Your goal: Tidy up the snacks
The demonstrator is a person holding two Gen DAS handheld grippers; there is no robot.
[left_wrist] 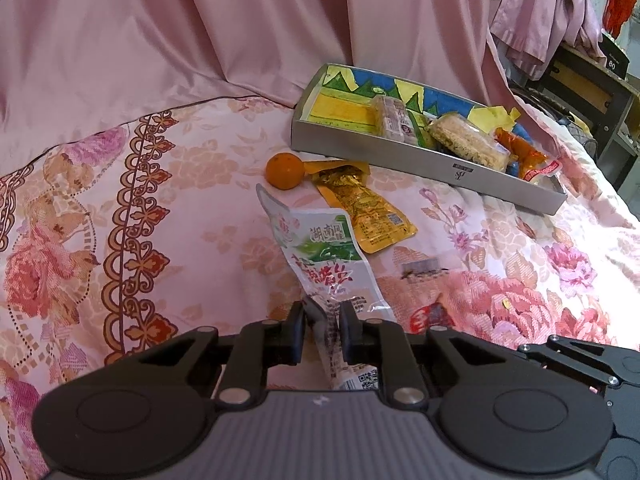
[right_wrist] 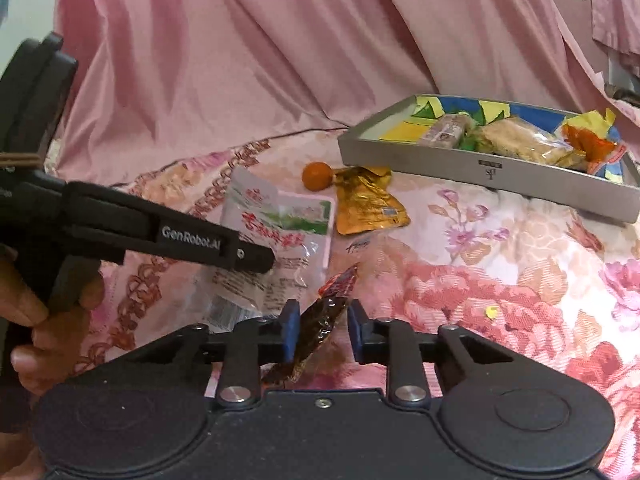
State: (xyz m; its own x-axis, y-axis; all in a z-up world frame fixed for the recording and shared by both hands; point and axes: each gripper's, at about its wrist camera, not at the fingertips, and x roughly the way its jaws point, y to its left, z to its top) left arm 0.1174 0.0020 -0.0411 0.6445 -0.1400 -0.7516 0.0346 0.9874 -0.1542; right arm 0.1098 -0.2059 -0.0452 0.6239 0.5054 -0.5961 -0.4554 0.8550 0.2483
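A white and green snack packet [left_wrist: 324, 252] lies on the flowered bedspread, and my left gripper [left_wrist: 322, 312] is shut on its near end. The right wrist view shows that gripper [right_wrist: 264, 258] from the side, over the same packet [right_wrist: 280, 216]. My right gripper [right_wrist: 322, 316] is shut on a dark red-brown packet [right_wrist: 320, 328], which stands tilted between the pads. Beyond lie a small orange fruit [left_wrist: 282, 171] and a yellow foil packet [left_wrist: 368, 212]. A grey tray [left_wrist: 400, 160] at the back right holds a pink wrapped cake [left_wrist: 394, 120], a rice cracker bar [left_wrist: 464, 140] and an orange packet [left_wrist: 520, 152].
Pink satin cloth [left_wrist: 200, 40] hangs in folds behind the bed. A dark shelf unit [left_wrist: 592, 92] stands at the far right past the bed's edge. A hand [right_wrist: 40, 308] grips the left gripper's handle at the left of the right wrist view.
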